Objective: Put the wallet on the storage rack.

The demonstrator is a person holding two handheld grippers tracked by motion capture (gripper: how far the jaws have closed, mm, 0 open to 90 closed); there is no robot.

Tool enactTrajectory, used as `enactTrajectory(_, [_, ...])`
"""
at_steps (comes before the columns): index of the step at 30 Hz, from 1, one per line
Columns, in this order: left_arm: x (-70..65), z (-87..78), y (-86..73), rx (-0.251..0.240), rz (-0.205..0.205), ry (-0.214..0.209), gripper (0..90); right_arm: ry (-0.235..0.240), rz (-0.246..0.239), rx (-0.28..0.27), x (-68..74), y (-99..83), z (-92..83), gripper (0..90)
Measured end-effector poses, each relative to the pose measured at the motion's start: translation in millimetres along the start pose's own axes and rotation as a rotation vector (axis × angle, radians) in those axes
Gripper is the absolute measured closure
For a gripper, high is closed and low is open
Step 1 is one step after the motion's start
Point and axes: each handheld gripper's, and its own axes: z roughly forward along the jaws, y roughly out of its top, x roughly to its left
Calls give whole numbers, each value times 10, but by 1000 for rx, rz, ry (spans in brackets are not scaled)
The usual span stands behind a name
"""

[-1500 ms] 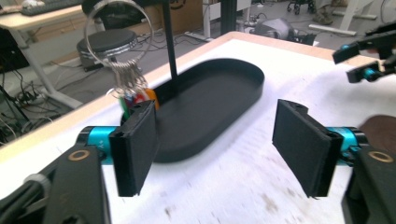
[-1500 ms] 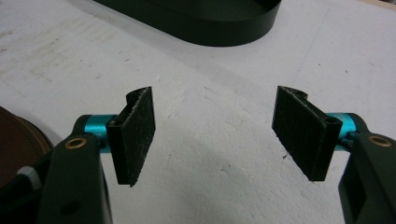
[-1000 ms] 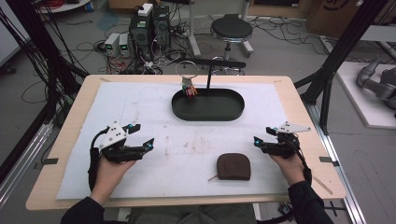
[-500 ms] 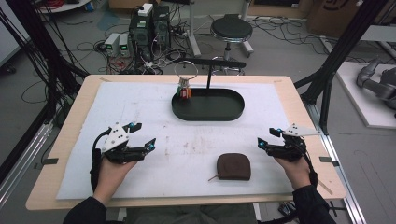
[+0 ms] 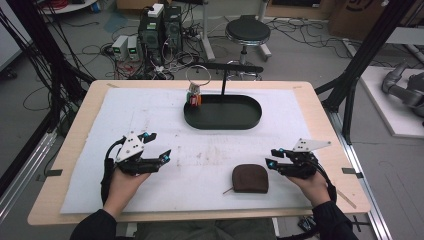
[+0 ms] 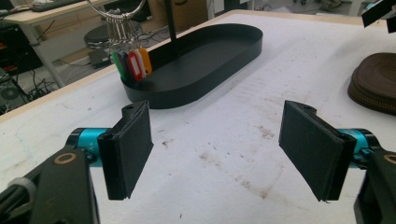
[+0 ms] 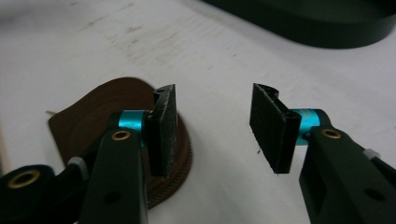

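From the high view, my left gripper rests near the left of the white mat with its jaws spread wide and nothing between them; my right gripper sits at the near right, just beside the right edge of the brown pouch, which lies flat on the mat near the front edge; its jaws have just been closing, yet they grasp nothing; farther off, past the middle of the mat, stands the black oval tray, with a thin black post rising from its far side and a ring of coloured key tags at its far left end. In the left gripper view, my fingers stand well apart over bare, stained mat; the tray lies beyond them, the key tags hanging at its rim, and the pouch shows at the right edge. In the right gripper view, my jaws are half parted, released, with only mat between the pads; the pouch lies behind and below the left pad; whether that pad touches it I cannot tell; the tray is far beyond.
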Motion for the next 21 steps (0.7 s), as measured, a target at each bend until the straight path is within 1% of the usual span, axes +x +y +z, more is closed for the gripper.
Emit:
enactTrajectory(2, [-1,3,-2,2,1,-5,258,29,-1,33,14,-1,51,580])
enactTrajectory(4, [1,9,-3,-2,1,-15,259,44,-20,50,27,-4,82,617])
enactTrajectory(5, [-1,10,-3,-4,2,-15,259,54,-17,57,28,-5,89,626])
enactTrajectory(6, [-3,13,-4,-4,2,-18,259,70,-8,58,18,-6,99,629])
enactTrajectory(8, [-4,14,-3,3,11,-17,260,79,18,70,4,-12,106,628])
enactTrajectory(10, [-11,20,-3,2,11,-20,262,101,51,93,-25,-23,125,609])
enactTrajectory(11, [-13,21,-1,5,12,-21,262,107,54,101,-34,-30,139,608])
enactTrajectory(12, [-15,25,-2,5,13,-24,262,146,62,131,-45,-47,177,608])
enactTrajectory(13, [-20,30,-2,5,12,-26,262,146,62,131,-45,-47,177,608])
enactTrajectory(14, [-22,33,-3,7,15,-32,262,157,76,139,-46,-54,191,610])
enactTrajectory(16, [-32,44,-1,9,23,-37,265,187,119,151,-80,-59,196,652])
enactTrajectory(17, [-40,52,-1,12,26,-38,266,202,121,148,-91,-62,203,672])
enactTrajectory(21, [-67,83,4,23,42,-49,266,211,126,159,-91,-48,201,745])
